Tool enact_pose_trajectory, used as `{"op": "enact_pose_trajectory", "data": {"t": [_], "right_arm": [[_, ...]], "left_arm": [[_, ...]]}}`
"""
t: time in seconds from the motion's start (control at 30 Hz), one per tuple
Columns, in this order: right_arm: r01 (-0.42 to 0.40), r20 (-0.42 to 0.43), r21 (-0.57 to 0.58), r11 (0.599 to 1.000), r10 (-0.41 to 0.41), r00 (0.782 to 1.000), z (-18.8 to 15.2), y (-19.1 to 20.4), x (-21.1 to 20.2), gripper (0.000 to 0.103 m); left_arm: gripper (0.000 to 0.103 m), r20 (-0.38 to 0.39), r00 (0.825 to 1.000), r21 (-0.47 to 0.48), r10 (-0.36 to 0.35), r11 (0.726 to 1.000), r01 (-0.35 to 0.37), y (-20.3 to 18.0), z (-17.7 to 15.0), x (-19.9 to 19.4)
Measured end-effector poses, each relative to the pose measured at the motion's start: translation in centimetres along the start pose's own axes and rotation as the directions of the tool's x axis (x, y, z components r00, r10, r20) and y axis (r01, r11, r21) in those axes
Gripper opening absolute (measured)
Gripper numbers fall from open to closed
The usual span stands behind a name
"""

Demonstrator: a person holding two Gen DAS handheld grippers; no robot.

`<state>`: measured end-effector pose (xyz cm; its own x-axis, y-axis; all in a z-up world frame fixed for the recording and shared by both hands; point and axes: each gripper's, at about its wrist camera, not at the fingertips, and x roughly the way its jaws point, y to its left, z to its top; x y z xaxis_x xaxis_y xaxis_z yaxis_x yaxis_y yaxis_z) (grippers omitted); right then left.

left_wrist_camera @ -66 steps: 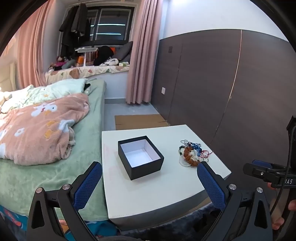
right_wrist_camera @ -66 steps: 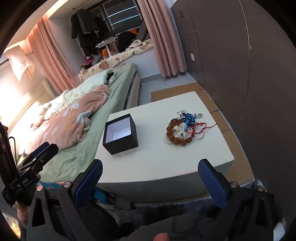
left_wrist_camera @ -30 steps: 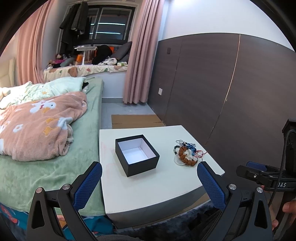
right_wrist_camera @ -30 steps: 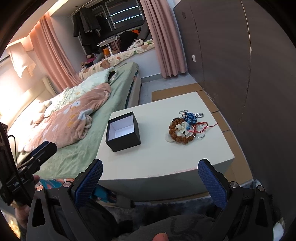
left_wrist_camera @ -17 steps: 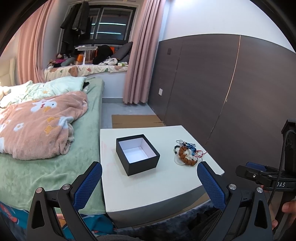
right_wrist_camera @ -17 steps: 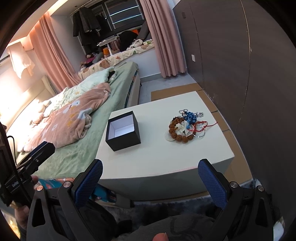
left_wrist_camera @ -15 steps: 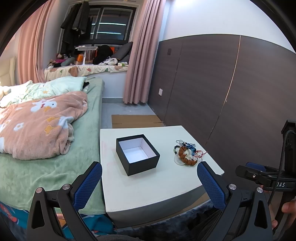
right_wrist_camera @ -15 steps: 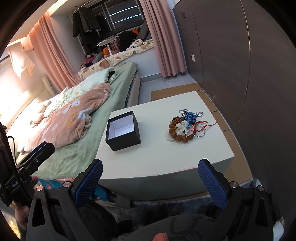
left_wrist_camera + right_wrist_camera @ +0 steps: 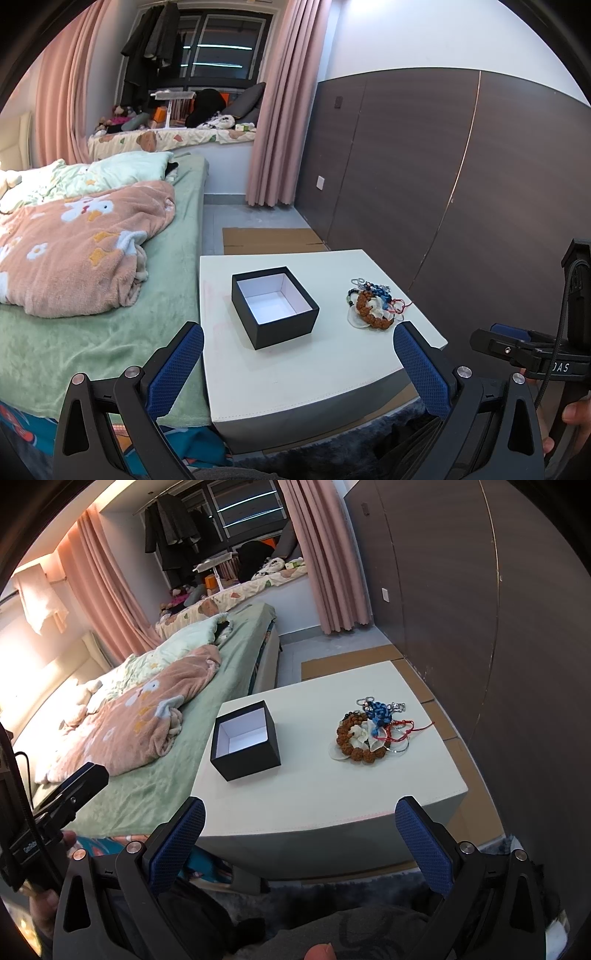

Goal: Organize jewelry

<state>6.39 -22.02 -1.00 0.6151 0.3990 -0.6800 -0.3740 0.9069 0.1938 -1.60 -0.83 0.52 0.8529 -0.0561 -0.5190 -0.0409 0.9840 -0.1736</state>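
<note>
An open black box [image 9: 275, 307] with a white inside stands on the white table [image 9: 295, 376]; it also shows in the right wrist view [image 9: 243, 740]. A pile of jewelry [image 9: 373, 304] lies to its right: a brown bead bracelet, white pieces, blue and red cords, silver rings. The same pile shows in the right wrist view [image 9: 369, 731]. My left gripper [image 9: 297, 365] is open and empty, held back from the table's near edge. My right gripper [image 9: 299, 842] is open and empty, also short of the near edge.
A bed [image 9: 92, 295] with a green sheet and pink blanket borders the table's left side. A dark panelled wall [image 9: 443, 184] runs along the right. Flat cardboard [image 9: 269, 240] lies on the floor beyond the table. A dark rug [image 9: 369, 886] lies below the near edge.
Both grippers have stayed nearly still over the last half second. Since 2.2 s ago the left view has drifted slightly back and up. Box and jewelry have not moved.
</note>
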Motion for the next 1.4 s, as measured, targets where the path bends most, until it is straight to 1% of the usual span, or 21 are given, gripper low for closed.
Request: {"op": "enact_pose_trajectory", "data": {"t": [0.03,0.07,0.63,0.8,0.97,1.07,1.2,1.33,1.4], "right_arm": [[0.0,0.0,0.0,1.0,0.0,1.0,0.0,0.0,0.0,0.103],[0.001,0.0,0.0,1.0,-0.001,1.0,0.0,0.0,0.0,0.103],[0.005,-0.003,0.0,1.0,-0.005,1.0,-0.1,-0.2,0.2,0.103],[0.022,-0.009,0.002,1.0,-0.022,1.0,-0.5,-0.6,0.5,0.103],[0.029,-0.023,0.012,1.0,-0.028,0.999,-0.4,-0.9,1.1,0.103],[0.021,-0.035,0.028,0.999,-0.02,0.999,-0.2,-1.2,1.5,0.103],[0.021,-0.045,0.058,0.998,-0.019,0.999,0.0,-2.1,2.2,0.103],[0.006,-0.057,0.112,0.994,0.0,0.998,0.2,-3.7,2.9,0.103],[-0.013,-0.06,0.144,0.989,0.022,0.998,0.3,-4.6,3.4,0.102]], "left_arm": [[0.102,0.0,1.0,0.001,0.0,1.0,0.0,-0.2,0.0,-0.1],[0.102,0.004,1.0,-0.004,-0.001,1.0,0.001,1.0,0.1,0.4],[0.102,0.006,1.0,-0.005,-0.005,1.0,0.005,1.0,0.0,0.3],[0.102,-0.011,1.0,-0.017,-0.016,1.0,0.016,1.2,-0.3,0.7],[0.102,-0.027,0.999,-0.018,-0.029,0.999,0.028,1.6,-0.7,1.9],[0.102,-0.035,0.998,-0.026,-0.045,0.999,0.044,2.0,-0.7,2.4],[0.102,-0.066,0.996,-0.04,-0.065,0.997,0.062,2.7,-0.4,3.5],[0.102,-0.046,0.993,-0.071,-0.111,0.992,0.107,2.9,0.1,3.8],[0.102,-0.047,0.992,-0.069,-0.116,0.991,0.112,2.7,0.4,4.3]]}}
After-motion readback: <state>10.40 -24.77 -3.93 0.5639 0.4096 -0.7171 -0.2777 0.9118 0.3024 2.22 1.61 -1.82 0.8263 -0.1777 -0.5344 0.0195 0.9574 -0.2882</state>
